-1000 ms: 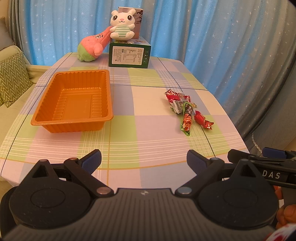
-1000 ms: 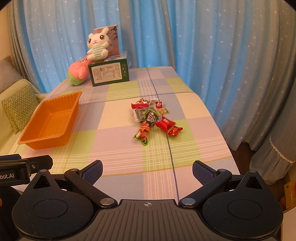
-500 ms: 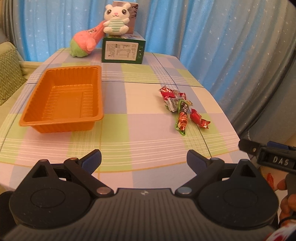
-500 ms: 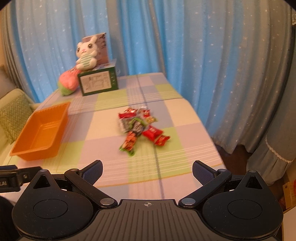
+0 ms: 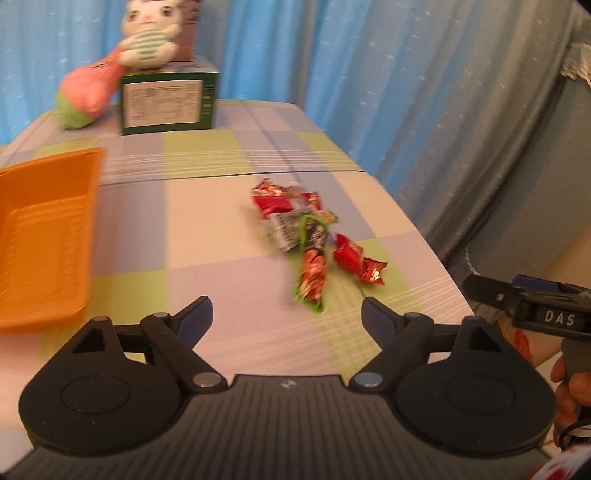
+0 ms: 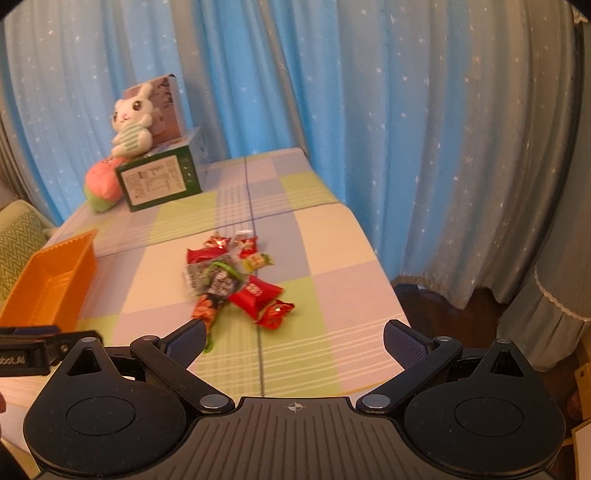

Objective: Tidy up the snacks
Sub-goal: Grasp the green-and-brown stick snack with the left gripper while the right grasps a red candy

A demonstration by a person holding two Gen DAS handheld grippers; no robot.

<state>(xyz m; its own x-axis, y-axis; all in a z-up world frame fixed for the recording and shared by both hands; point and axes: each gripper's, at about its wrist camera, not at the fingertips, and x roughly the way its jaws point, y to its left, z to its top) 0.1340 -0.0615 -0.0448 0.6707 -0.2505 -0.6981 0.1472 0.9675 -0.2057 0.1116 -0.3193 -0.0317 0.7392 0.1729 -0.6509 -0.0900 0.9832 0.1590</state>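
Note:
A pile of wrapped snacks (image 5: 306, 229) lies on the checked tablecloth: red packets, a grey one and a long orange and green packet (image 5: 312, 275). The same snack pile (image 6: 232, 280) shows in the right wrist view. An orange tray (image 5: 40, 236) sits at the left, also seen as the orange tray (image 6: 48, 284). My left gripper (image 5: 286, 314) hovers just short of the long packet, its jaws closing with nothing between them. My right gripper (image 6: 295, 339) stands open and empty, near the pile's front edge.
A green box (image 5: 168, 101) with a plush bunny (image 5: 149, 35) and a pink plush toy (image 5: 86, 94) stands at the table's far end. Blue curtains hang behind and to the right. The table edge (image 6: 384, 280) drops off at the right. A cushion (image 6: 16, 251) lies at the left.
Both grippers have moved forward toward the snack pile, which looms larger now. The left view has swung right, pushing the tray to the edge. The left jaws have narrowed slightly.

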